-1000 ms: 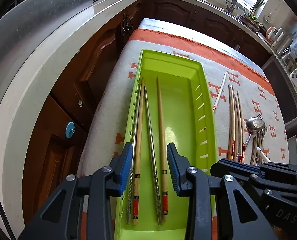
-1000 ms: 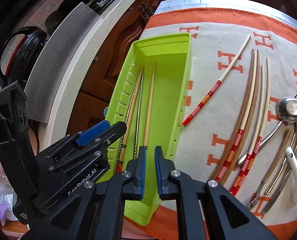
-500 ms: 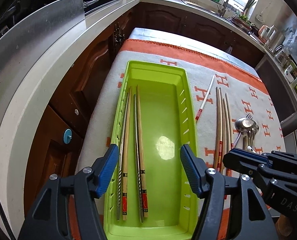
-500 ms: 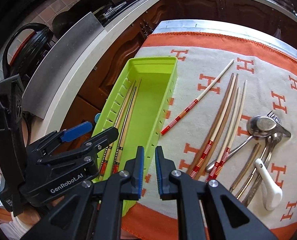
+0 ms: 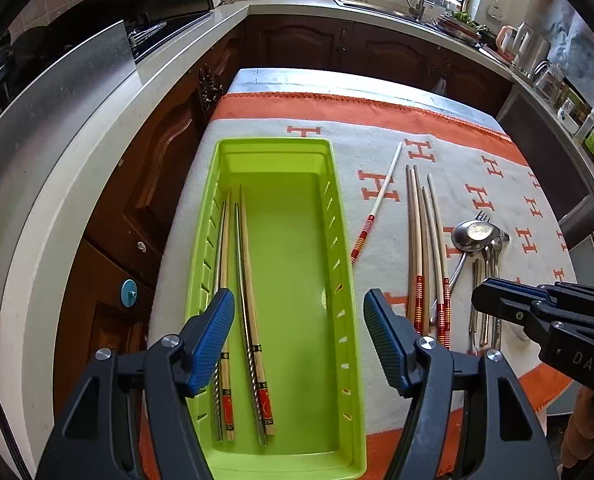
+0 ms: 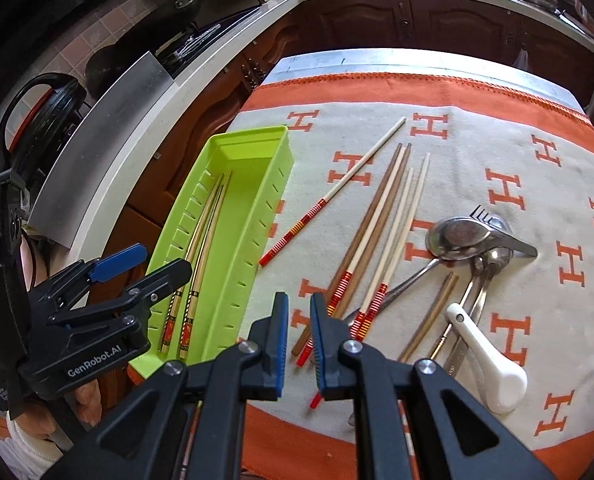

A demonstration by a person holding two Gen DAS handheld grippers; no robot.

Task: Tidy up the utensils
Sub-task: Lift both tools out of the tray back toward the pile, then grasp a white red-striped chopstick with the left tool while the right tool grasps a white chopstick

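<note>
Between picks: my left gripper (image 5: 299, 320), jaws just spread and empty, hangs over the tray (image 5: 337, 360) at lower centre; my right gripper (image 6: 297, 322), nearly closed, must open over the loose chopsticks (image 6: 381, 220).

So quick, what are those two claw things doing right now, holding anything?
Left gripper: open, has just been opening, empty above the green tray.
Right gripper: shut, nothing held.
</note>
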